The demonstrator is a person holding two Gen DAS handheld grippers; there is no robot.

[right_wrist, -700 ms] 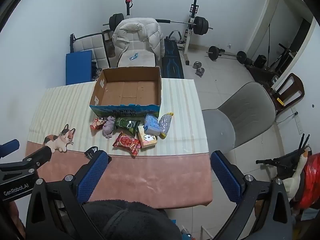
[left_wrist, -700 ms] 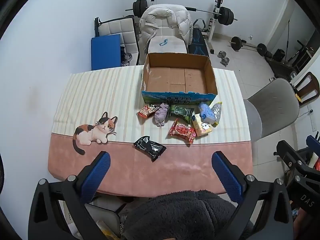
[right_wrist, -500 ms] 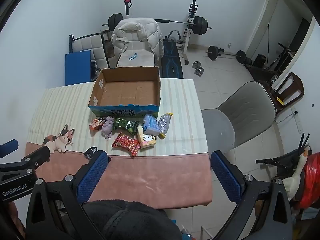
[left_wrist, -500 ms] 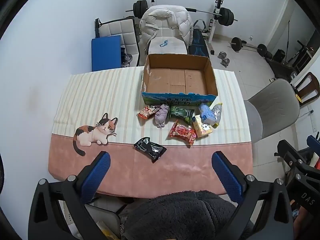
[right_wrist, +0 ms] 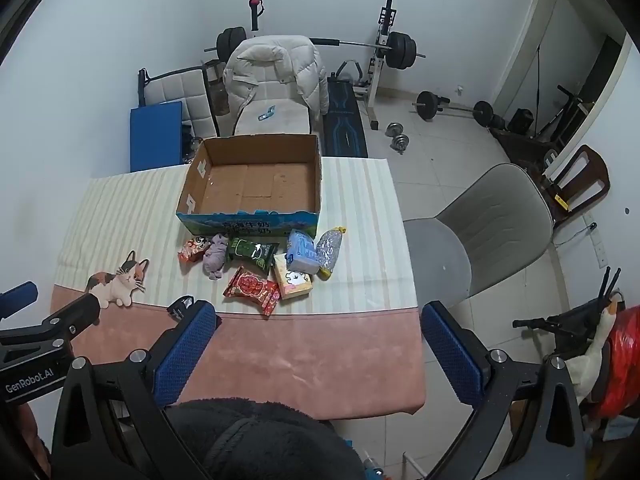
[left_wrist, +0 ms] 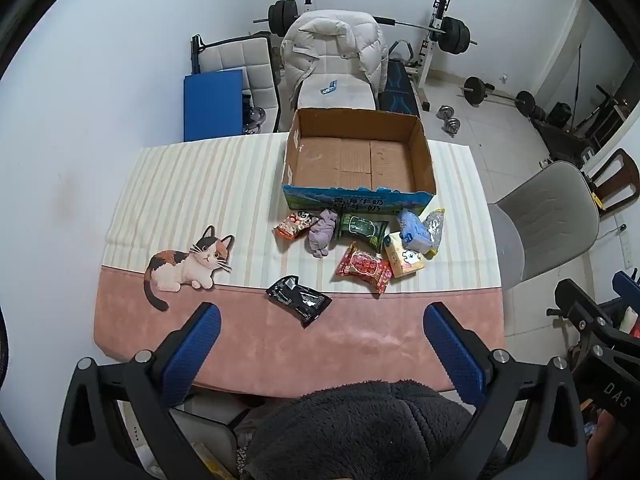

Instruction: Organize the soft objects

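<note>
Currently both grippers are hovering above the near edge of the table [left_wrist: 168, 184], jaws spread wide, nothing between them. Left gripper [left_wrist: 320, 320] is sitting just near of the black packet [left_wrist: 299, 299], which is lying apart from the rest. Right gripper [right_wrist: 318, 322] is sitting near of the red snack bag [right_wrist: 252, 289]. Remaining soft items are clustering against the near wall of the empty cardboard box [left_wrist: 356, 194], well beyond the fingertips.

"GenRobot.AI" on the left gripper [right_wrist: 28, 376]; "DAS" on the right gripper [left_wrist: 616, 394].
</note>
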